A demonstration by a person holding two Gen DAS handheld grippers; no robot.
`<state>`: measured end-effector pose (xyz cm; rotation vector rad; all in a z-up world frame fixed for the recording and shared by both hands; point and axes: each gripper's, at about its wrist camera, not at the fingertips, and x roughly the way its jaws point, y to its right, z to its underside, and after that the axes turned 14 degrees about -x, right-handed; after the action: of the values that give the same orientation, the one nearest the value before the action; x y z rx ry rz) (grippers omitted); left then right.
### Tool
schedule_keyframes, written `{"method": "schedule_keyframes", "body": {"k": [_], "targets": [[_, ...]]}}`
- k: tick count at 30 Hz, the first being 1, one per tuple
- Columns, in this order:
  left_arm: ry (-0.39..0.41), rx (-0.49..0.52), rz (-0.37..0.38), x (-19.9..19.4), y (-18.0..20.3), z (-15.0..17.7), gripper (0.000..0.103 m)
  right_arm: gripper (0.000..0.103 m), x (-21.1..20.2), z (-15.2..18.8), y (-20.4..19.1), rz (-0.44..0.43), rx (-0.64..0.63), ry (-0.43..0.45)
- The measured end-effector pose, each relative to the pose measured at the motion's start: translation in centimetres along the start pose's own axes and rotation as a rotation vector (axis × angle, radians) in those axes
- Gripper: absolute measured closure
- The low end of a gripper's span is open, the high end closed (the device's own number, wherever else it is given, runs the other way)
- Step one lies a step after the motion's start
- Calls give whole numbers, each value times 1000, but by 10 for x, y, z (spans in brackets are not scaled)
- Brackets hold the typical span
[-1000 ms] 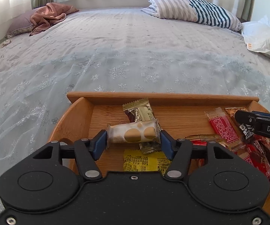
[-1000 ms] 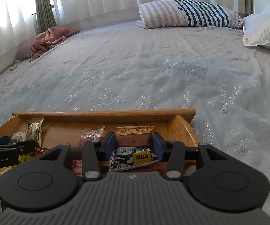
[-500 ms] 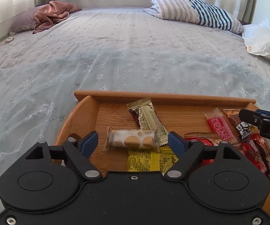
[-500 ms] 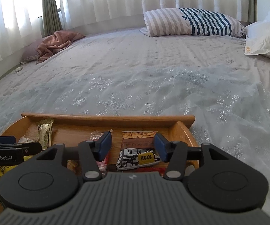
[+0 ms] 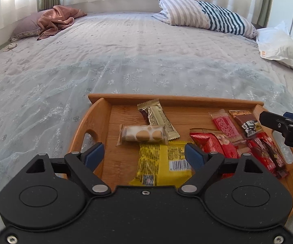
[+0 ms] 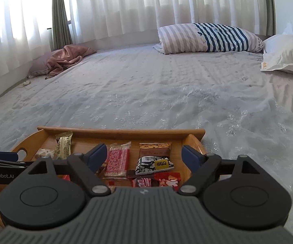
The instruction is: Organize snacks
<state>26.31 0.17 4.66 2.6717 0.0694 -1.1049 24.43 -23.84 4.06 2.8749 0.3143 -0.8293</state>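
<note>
Nearest, left gripper and right gripper: jaws just opened wide, nothing clamped. Beyond them, biscuit packet and peanut bar lie released in wooden tray on the bedspread.

A striped pillow, pink blanket and, apparently, a white bag lie on the bedspread.

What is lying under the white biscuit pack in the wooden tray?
The white biscuit pack lies across the gold wrapper's lower end and overlaps the yellow packet's top edge, in the wooden tray. Whatever else is beneath it is covered.
</note>
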Motion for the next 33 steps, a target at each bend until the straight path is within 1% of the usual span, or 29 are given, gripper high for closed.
{"method": "schedule_keyframes", "body": {"k": [7, 13, 24, 29, 33], "targets": [[14, 4, 20, -25, -6, 13, 16, 6, -22, 6, -3, -33, 25, 27], [36, -1, 46, -46, -10, 26, 15, 1, -43, 13, -14, -37, -3, 66], [54, 19, 63, -72, -13, 53, 13, 0, -73, 28, -38, -41, -60, 108], [74, 58, 59, -83, -8, 62, 12, 0, -82, 34, -46, -47, -72, 118], [63, 53, 83, -93, -6, 65, 12, 0, -89, 35, -49, -54, -72, 122]]}}
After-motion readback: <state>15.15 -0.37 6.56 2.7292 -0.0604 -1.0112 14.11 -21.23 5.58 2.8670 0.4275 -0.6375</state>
